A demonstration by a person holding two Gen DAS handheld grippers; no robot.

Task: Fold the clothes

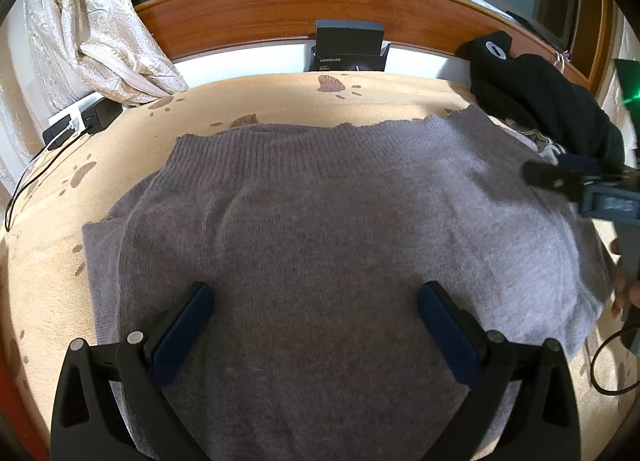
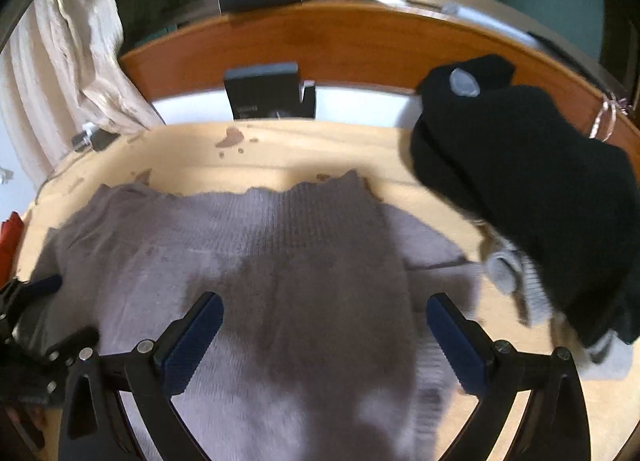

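Sweater (image 1: 340, 221) lies flat on the blanket (image 1: 280, 97), ribbed hem toward the headboard (image 1: 280, 13); both hand-held grippers, left (image 1: 316, 325) and right (image 2: 324, 333), gape open above it.

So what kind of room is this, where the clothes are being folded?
Most likely a bedroom: the grey sweater lies on a paw-print blanket spread over what looks like a bed, with a wooden headboard behind and a curtain at the left.

**My two grippers up close**

My left gripper (image 1: 316, 301) has black angular arms, silver round screws and dark blue ribbed pads (image 1: 182, 335). My right gripper (image 2: 324, 313) matches it. A black cable (image 1: 604, 361) loops beside bare fingertips.
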